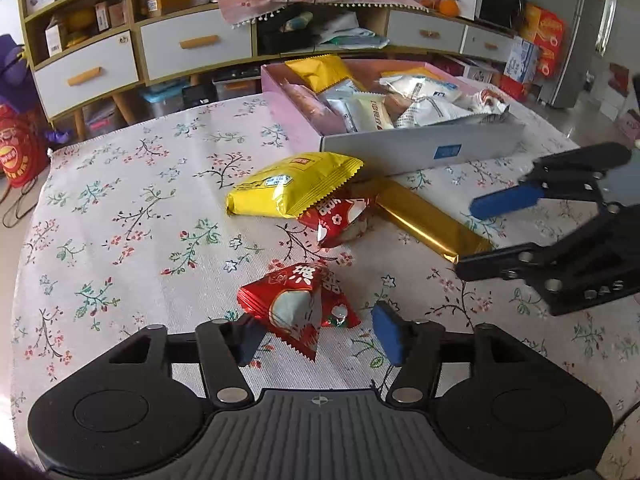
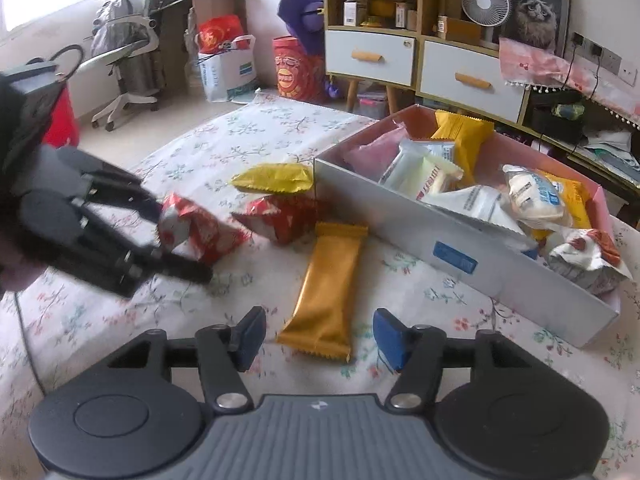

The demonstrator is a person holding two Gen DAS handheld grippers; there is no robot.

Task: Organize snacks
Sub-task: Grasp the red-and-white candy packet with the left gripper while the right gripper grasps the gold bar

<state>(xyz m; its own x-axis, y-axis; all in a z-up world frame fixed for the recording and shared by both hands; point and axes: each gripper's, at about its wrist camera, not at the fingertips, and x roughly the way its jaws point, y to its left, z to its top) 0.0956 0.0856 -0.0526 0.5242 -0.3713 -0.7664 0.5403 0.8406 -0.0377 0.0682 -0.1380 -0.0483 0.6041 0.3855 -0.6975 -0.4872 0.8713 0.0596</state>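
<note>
Floral cloth (image 1: 120,208) covers the tabletop I am working over, with a sideboard of white drawers (image 1: 192,46) behind its far edge and a small fan (image 2: 485,2) on a shelf. Toward the far right corner of the tabletop sits the long pink box (image 1: 420,152), already loaded with white, yellow and pink packets.

Four snacks lie loose on the cloth in front of the box. My left gripper (image 1: 316,338) points down at the near red packet (image 1: 298,306); its jaws stand partly apart, with the packet's near corner between the two blue pads. From my right camera the left pad appears to touch the foil, but I cannot tell whether the packet is truly pinched. My right gripper (image 2: 318,336) also stands partly open, its pads either side of the near end of the gold bar (image 2: 328,292), clear of the wrapper and holding nothing.

Beyond the gold bar, closer to the box wall, the second red packet (image 1: 340,220) lies partly tucked under the yellow packet (image 1: 292,184), and the far end of the gold bar touches the pair. No loose snack sits near the left edge of the tabletop.
</note>
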